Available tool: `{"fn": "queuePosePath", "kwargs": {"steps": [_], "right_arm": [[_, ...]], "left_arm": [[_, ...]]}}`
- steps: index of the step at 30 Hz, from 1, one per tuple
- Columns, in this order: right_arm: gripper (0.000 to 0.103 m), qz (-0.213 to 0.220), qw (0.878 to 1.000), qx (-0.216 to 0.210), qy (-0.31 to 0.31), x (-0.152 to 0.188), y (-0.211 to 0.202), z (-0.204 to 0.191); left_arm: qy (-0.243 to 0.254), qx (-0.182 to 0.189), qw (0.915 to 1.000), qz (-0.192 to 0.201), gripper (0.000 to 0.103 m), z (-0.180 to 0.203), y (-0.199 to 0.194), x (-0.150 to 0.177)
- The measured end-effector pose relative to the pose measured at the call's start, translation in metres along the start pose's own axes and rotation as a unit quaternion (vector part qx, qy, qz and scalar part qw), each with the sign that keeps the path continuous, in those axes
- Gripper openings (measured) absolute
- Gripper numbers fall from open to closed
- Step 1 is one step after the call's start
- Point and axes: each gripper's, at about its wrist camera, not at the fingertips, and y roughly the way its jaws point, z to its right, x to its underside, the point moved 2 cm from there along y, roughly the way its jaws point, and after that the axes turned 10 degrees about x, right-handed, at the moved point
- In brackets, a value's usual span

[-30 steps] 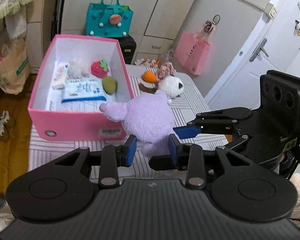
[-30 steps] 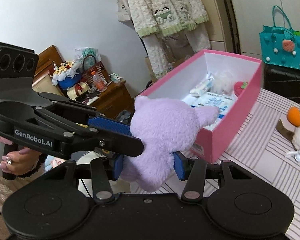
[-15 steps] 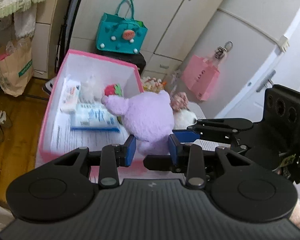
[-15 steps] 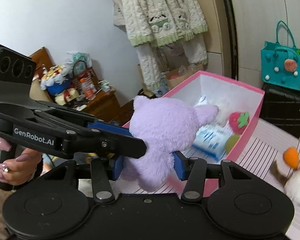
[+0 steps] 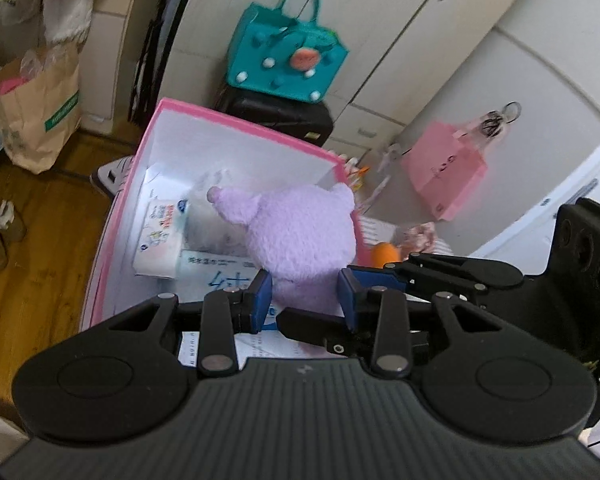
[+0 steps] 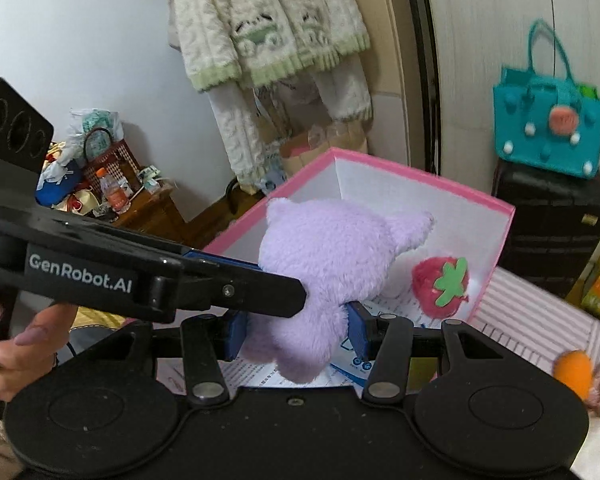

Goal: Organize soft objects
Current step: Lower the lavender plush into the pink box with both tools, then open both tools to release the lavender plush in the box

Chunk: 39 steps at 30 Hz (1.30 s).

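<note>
- Your left gripper (image 5: 305,295) is clamped on the lower part of the purple plush toy (image 5: 300,240); its blue pads (image 5: 262,292) press into the fur from both sides.
- Your right gripper (image 6: 297,326) pinches the same plush (image 6: 324,272) from the other side, its pads sunk into the fur, so both tools hold one toy between them.
- In the right wrist view the left tool crosses in front from the left, its upper finger lying against the toy's side, and your hand (image 6: 8,360) shows on its handle.
- The plush hangs over the open pink box (image 5: 140,184), above the box's floor; one fuzzy limb points toward the far wall of the box.
- Inside the box, under and beside the toy, lie tissue packets (image 5: 160,240) and printed paper, plus a red strawberry plush (image 6: 440,286) near the right wall.
- The box sits on a striped tablecloth (image 6: 540,320); just beside the box on the cloth is an orange soft piece (image 6: 574,372), touching something pink and fuzzy that is blurred.
- Farther back, a teal felt bag (image 5: 286,60) stands on a black case (image 6: 552,224), and a pink bag (image 5: 444,176) hangs at the cupboard.
- A brown paper bag (image 5: 36,108) stands on the wooden floor at left.
</note>
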Motion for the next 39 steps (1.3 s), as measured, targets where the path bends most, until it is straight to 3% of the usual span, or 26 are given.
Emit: {"fn": "queuePosePath", "kwargs": {"steps": [7, 14, 25, 31, 35, 39], "right_arm": [[0.056, -0.035, 0.999, 0.018, -0.001, -0.001, 0.034, 0.003], [0.056, -0.071, 0.997, 0.038, -0.009, -0.004, 0.060, 0.004], [0.060, -0.078, 0.986, 0.099, -0.113, -0.005, 0.077, -0.014], [0.064, -0.051, 0.980, 0.135, -0.138, -0.007, 0.060, -0.017], [0.064, -0.039, 0.990, 0.082, -0.109, -0.003, 0.030, -0.012], [0.064, -0.019, 0.994, 0.069, -0.087, 0.002, -0.001, -0.009]], "left_arm": [[-0.037, -0.016, 0.9989, -0.022, 0.035, -0.025, 0.027, -0.008], [-0.042, -0.038, 0.9975, -0.043, 0.033, -0.035, 0.047, -0.010], [-0.037, -0.043, 0.9968, -0.055, 0.032, -0.043, 0.059, -0.008], [-0.018, -0.058, 0.9976, -0.035, 0.032, -0.037, 0.044, -0.007], [0.005, -0.026, 0.9992, -0.031, 0.032, -0.019, 0.017, 0.000], [0.043, -0.040, 0.9981, -0.017, 0.032, 0.001, -0.009, 0.008]]}}
